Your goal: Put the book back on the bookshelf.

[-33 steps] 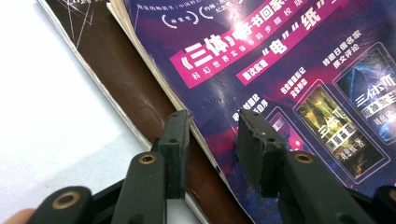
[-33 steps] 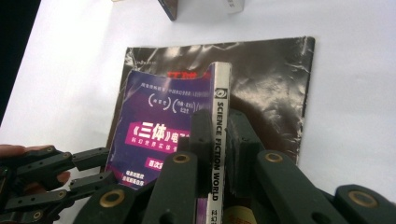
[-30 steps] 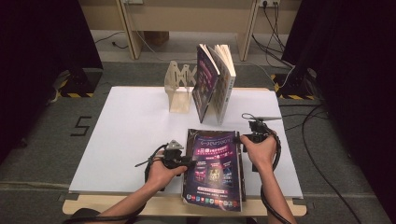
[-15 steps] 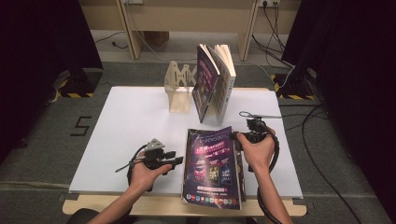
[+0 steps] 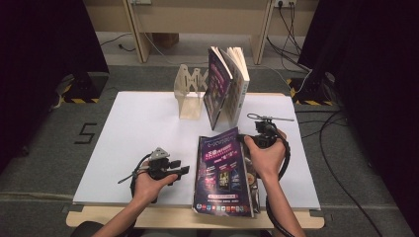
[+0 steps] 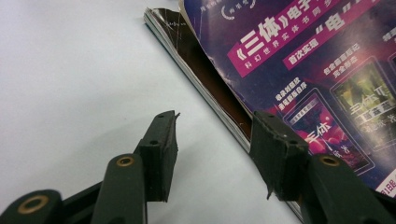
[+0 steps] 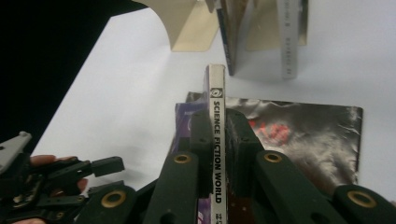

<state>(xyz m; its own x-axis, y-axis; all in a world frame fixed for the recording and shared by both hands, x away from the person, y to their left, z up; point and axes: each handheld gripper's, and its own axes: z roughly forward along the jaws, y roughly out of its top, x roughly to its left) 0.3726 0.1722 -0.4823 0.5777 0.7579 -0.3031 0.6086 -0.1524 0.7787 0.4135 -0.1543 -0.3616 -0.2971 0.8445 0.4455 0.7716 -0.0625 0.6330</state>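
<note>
Right tool (image 7: 215, 135) clamped on magazine (image 5: 225, 173) spine, left tool (image 6: 212, 140) just opened, empty, beside magazine

A white rectangular board (image 5: 133, 143) is laid on a light wooden tabletop (image 5: 99, 218), set on grey carpet floor (image 5: 54, 163). A black "5" marking (image 5: 85, 133) is seen on the carpet at left. Black curtains (image 5: 34, 59) are hung both sides. Pale wooden frame legs (image 5: 137, 30) w/ black cables (image 5: 296, 29) are seen at back, yellow-black hazard tape (image 5: 79, 100) near the corners
</note>
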